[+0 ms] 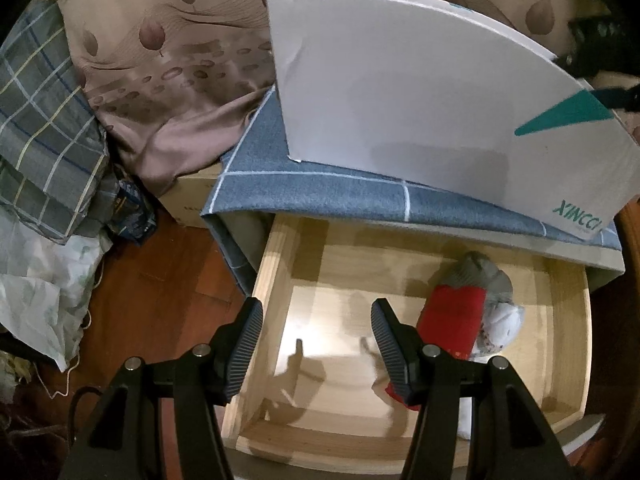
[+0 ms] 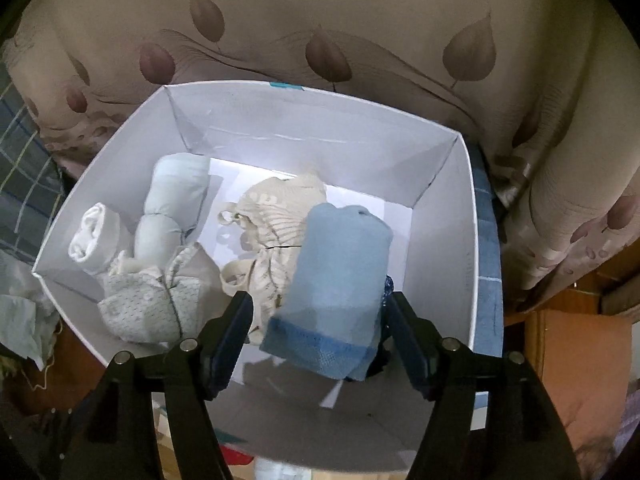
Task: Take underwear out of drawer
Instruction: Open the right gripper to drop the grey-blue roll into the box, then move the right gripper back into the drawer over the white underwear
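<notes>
**Drawer's nearly empty, box is filling up**

One drawer pulled open, two rolled bundles left at its right side: a red-and-grey one and a white one. Left gripper hangs half open over the bare bottom, holding nothing. One white box holds about five pieces; the blue underwear roll lies between the right gripper fingers, which stand clear of it.

Home bedroom — leaf-print bedding, wooden drawer w/ rolled underwear, plaid fabric.
</notes>
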Available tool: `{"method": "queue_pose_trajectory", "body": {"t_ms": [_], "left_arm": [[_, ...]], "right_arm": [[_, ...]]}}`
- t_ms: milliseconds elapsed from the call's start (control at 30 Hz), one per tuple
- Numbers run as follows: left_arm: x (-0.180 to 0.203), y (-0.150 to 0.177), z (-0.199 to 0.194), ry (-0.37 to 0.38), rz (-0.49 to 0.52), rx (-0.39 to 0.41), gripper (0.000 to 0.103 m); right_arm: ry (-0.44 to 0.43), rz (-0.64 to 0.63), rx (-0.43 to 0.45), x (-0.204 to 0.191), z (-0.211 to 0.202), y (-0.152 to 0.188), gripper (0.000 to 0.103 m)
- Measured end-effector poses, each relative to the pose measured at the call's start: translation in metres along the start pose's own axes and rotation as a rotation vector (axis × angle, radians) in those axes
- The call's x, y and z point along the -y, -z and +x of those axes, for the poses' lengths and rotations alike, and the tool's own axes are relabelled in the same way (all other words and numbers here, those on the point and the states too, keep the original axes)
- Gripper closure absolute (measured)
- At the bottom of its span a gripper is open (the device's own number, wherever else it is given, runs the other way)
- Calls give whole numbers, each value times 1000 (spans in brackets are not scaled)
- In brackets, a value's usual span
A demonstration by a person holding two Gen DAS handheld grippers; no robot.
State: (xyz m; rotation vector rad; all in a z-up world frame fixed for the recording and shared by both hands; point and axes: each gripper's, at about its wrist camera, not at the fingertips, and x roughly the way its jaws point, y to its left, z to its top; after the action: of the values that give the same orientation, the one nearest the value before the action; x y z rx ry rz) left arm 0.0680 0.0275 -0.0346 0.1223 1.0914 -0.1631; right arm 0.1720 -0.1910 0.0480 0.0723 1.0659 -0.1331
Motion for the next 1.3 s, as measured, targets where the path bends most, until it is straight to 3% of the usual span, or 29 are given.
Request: {"method": "queue_pose_trajectory", "body": {"t_ms": [267, 467, 633, 1000, 1300], "left_arm": [[6, 2, 3, -29, 37, -2, 45], [7, 3, 5, -40, 48, -11, 45], [8, 4, 6, -51, 57, -14, 45], [-3, 4, 10, -53, 20, -35, 45], [-10, 4, 13, -40, -15, -55, 45]], "right_arm": [[-48, -16, 46, 2, -45, 13, 36], [-73, -48, 70, 6, -73, 45, 35], [-120, -38, 35, 15, -77, 80, 35], [-135, -70, -177, 6, -13, 156, 35], [-131, -90, -348, -6, 49, 188, 35]]}}
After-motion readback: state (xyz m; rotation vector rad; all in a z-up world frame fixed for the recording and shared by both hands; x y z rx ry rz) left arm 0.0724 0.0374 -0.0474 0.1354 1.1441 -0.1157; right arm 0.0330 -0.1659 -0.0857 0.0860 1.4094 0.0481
